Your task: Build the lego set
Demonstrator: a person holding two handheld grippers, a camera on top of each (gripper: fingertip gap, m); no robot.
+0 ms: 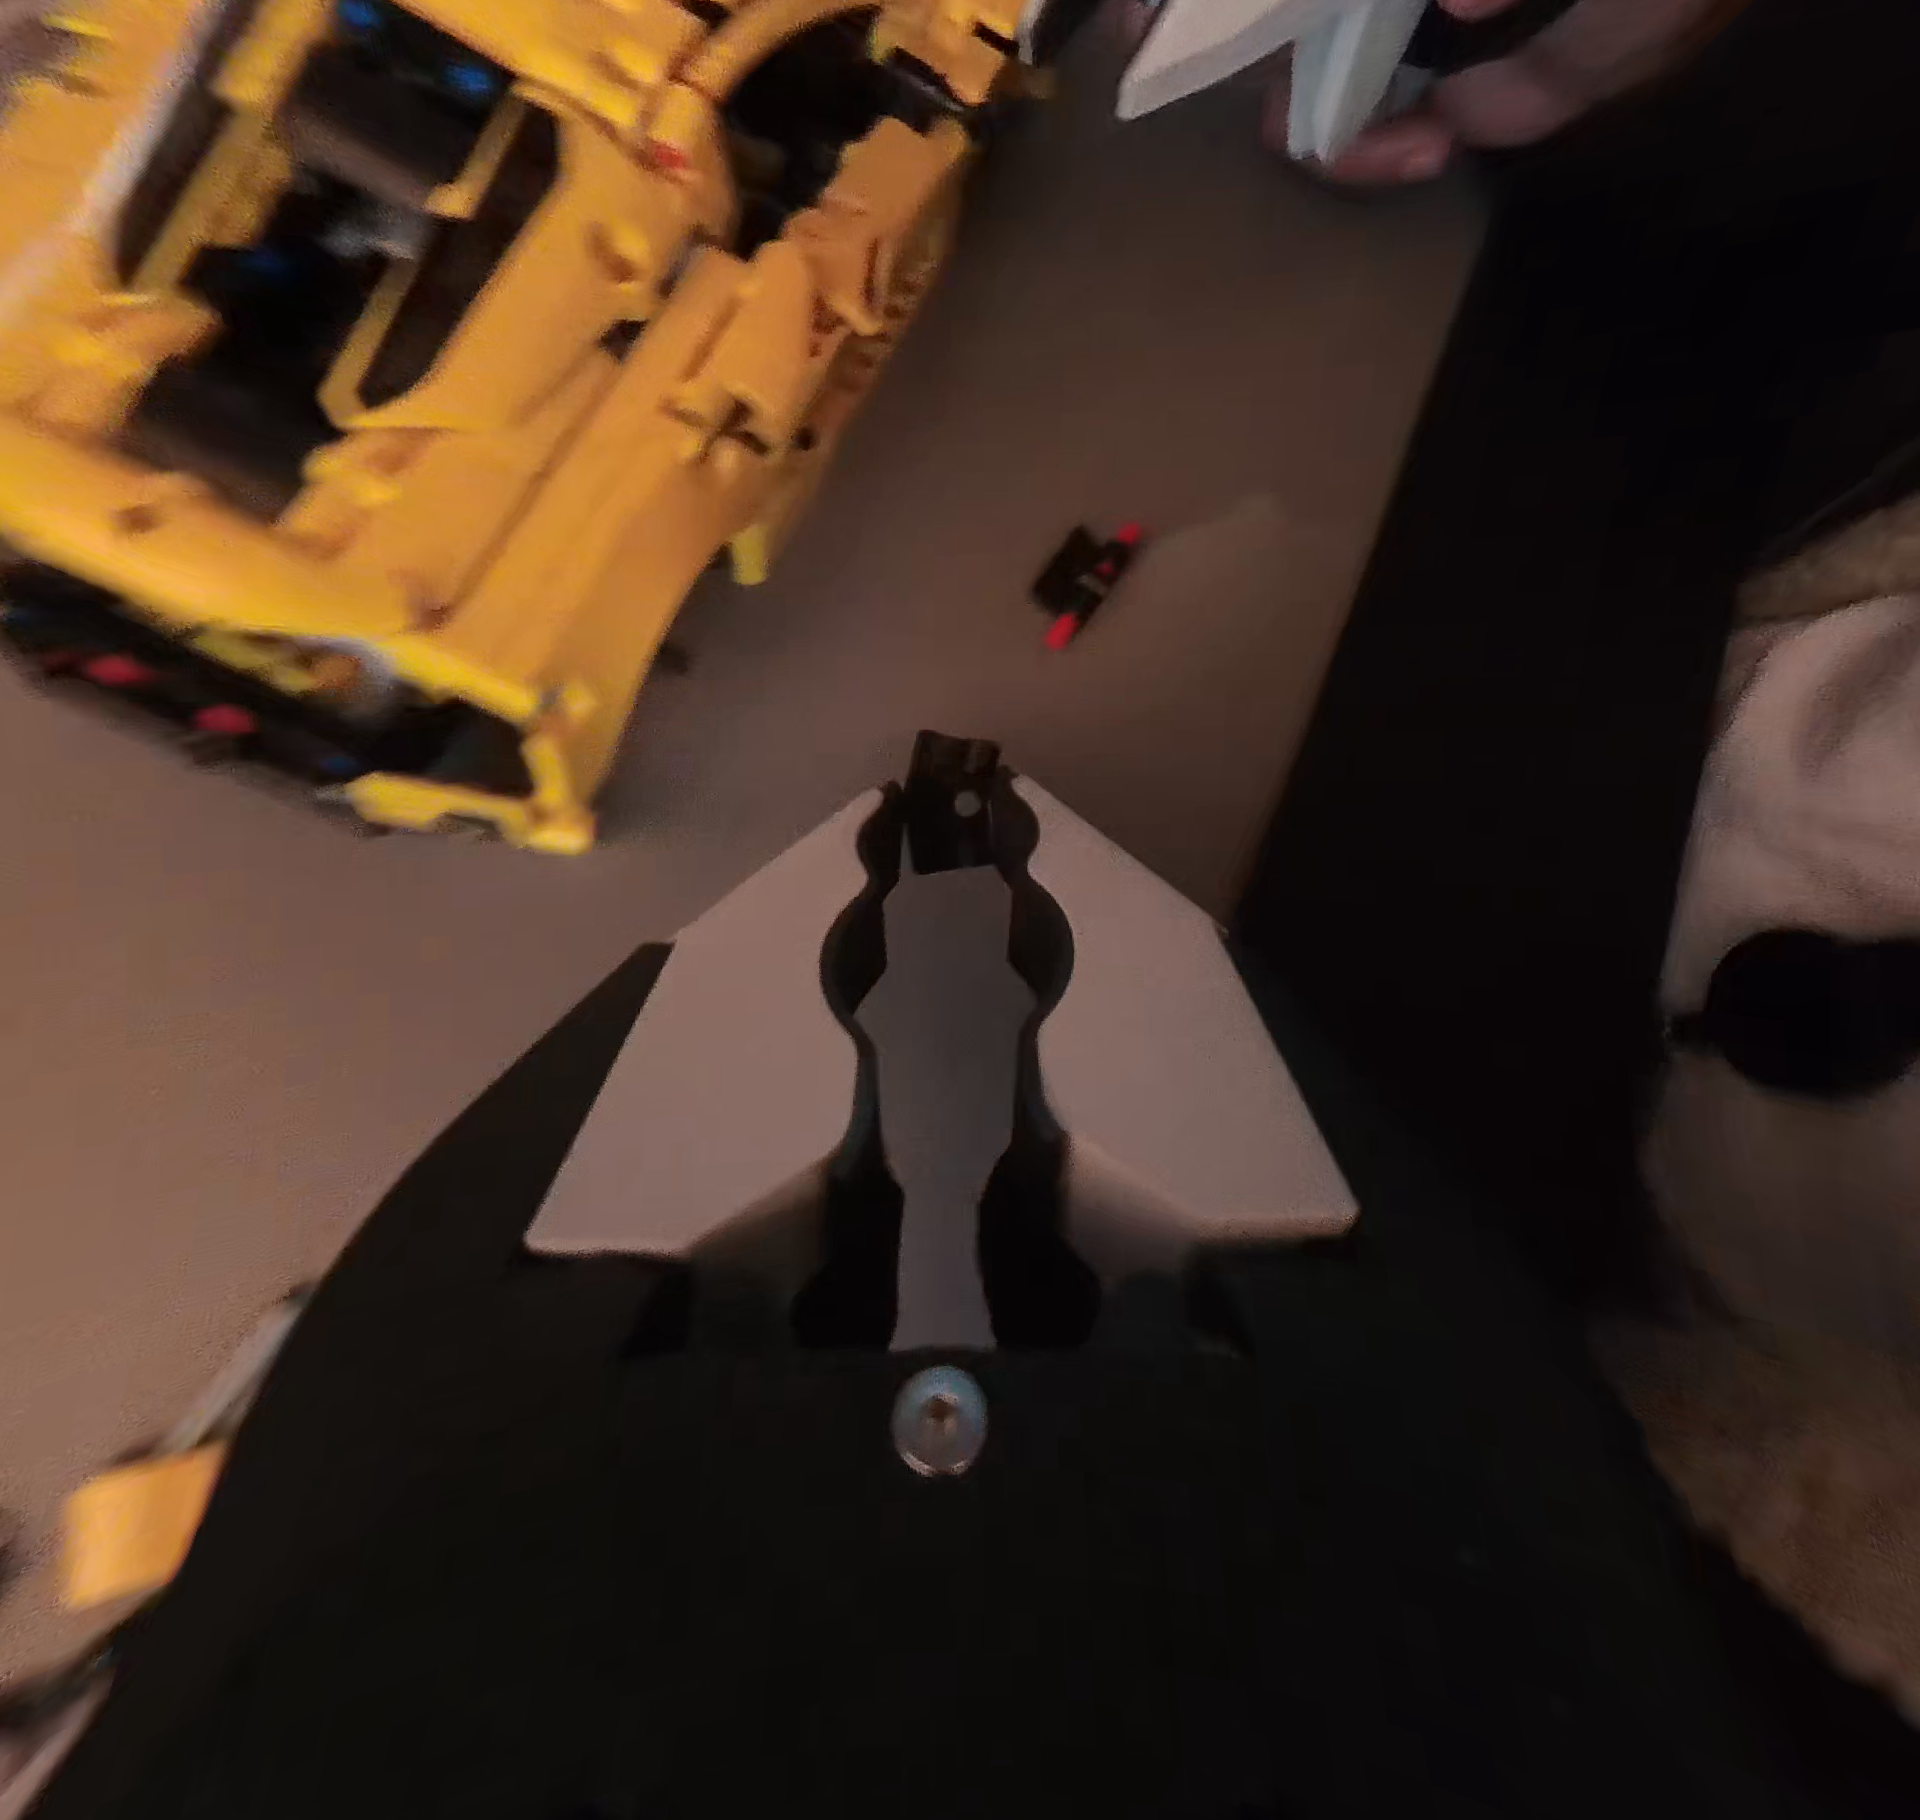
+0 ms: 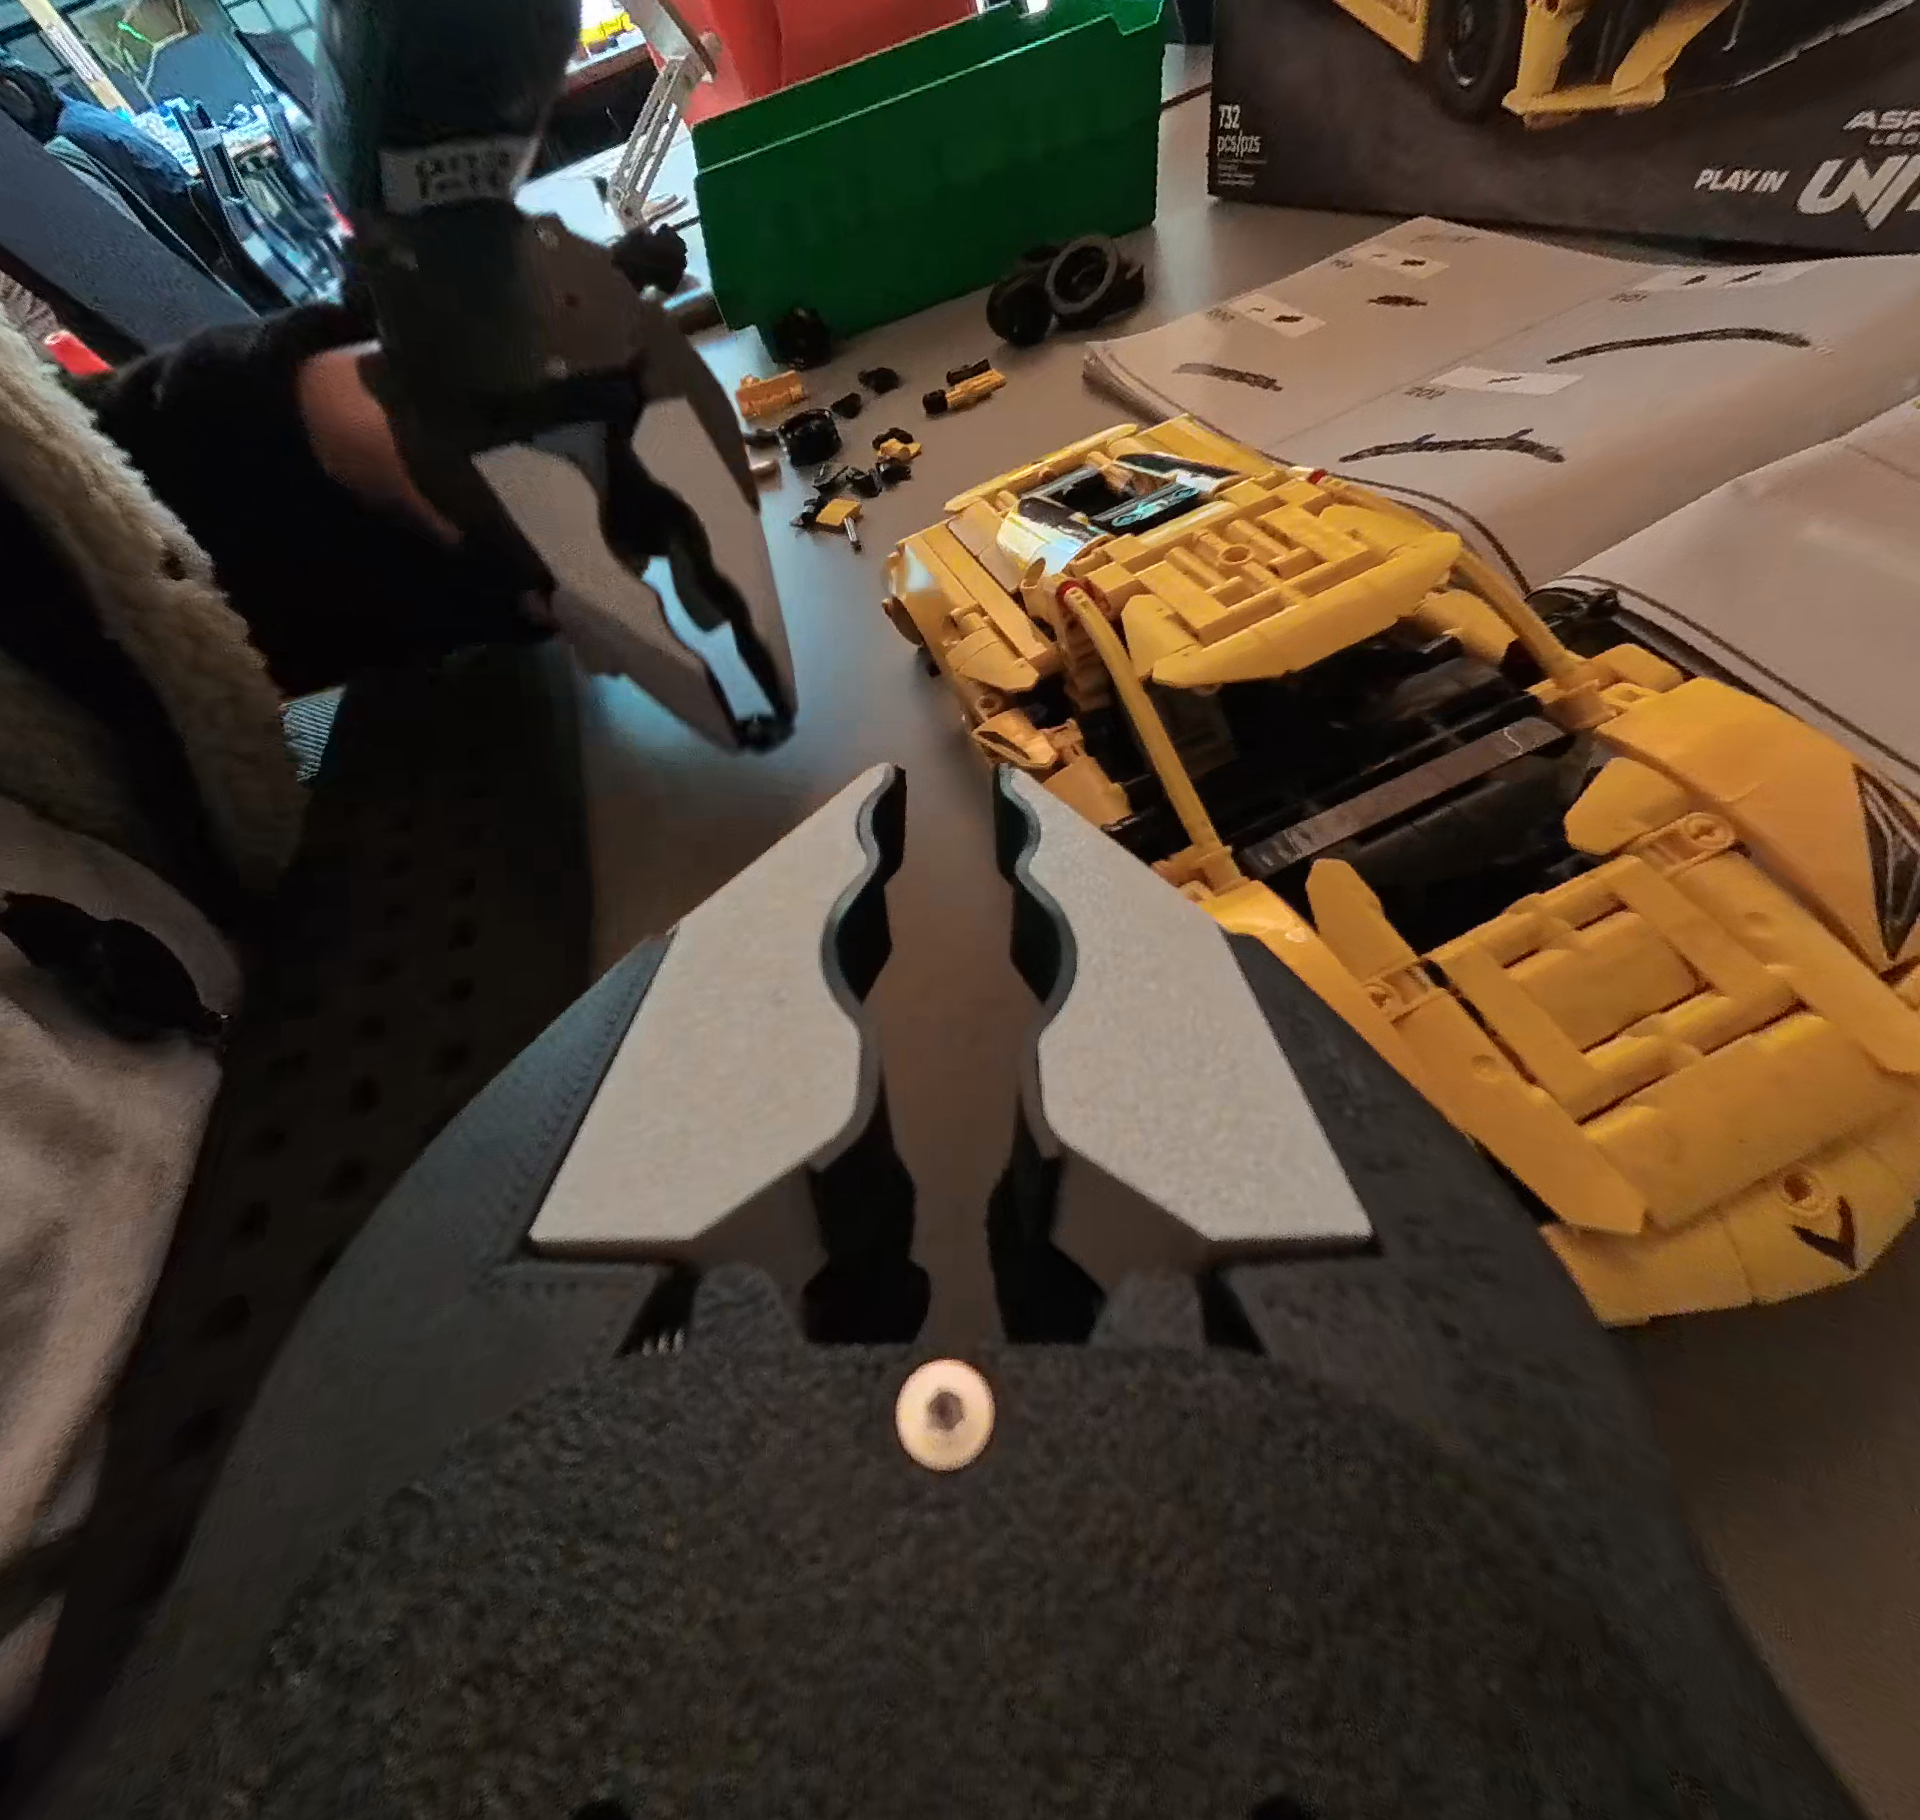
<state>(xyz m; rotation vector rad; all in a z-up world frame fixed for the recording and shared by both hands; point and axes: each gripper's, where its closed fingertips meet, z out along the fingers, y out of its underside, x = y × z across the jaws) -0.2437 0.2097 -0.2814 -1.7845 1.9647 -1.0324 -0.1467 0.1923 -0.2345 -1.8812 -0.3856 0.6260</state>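
2 grippers flank the yellow brick-built car [image 2: 1351,835]: left gripper [image 1: 951,794] pinching a small black piece [image 1: 951,802], right gripper [image 2: 948,783] parted, empty.

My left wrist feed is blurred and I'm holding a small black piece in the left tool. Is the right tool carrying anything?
Observer: No. The right tool is open and empty, beside the yellow brick-built car.
Operator: Where are the spare parts?
Observer: Small yellow and black loose pieces lie beyond the car, in front of a green plastic bin.
Operator: Any wheels?
Observer: A cluster of black tyres sits near that bin's right end.
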